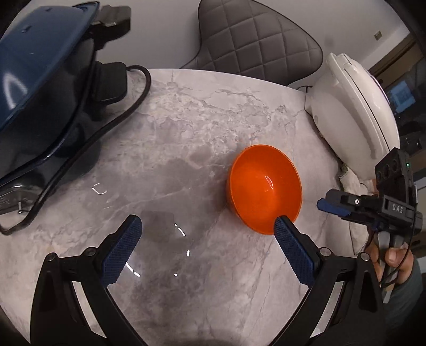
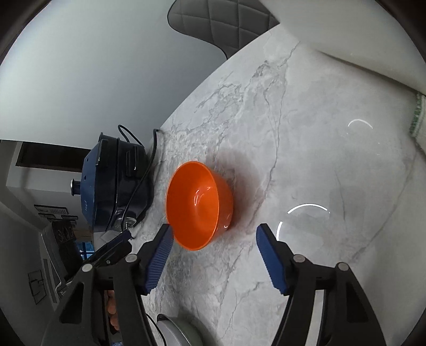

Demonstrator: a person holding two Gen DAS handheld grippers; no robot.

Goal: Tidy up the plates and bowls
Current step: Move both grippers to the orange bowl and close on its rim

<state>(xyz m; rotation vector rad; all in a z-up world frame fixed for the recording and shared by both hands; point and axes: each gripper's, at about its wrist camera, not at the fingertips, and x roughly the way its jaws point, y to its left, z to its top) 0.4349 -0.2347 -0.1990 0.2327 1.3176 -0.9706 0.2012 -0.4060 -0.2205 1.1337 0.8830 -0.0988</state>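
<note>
Both hand-held grippers (image 1: 207,222) (image 2: 214,230) gape empty beside orange bowl (image 1: 265,186); blue cooker (image 1: 40,79) nearby.

**Camera placement, two wrist fisheyes**

Left wrist view: mounted behind the left gripper (image 1: 207,223), aimed steeply down at the marble table (image 1: 213,111) from close above; the far edge and a quilted chair (image 1: 247,34) are taken in at the top.

Right wrist view: mounted behind the right gripper (image 2: 214,234), aimed down less steeply, the table (image 2: 319,159) seen tilted.

Shared ground: the orange bowl (image 1: 266,186) (image 2: 198,205), the dark blue appliance (image 1: 40,79) (image 2: 111,186) and the chair (image 2: 213,18) are seen in both. The right gripper (image 1: 332,205) is caught at the left view's right edge.
</note>
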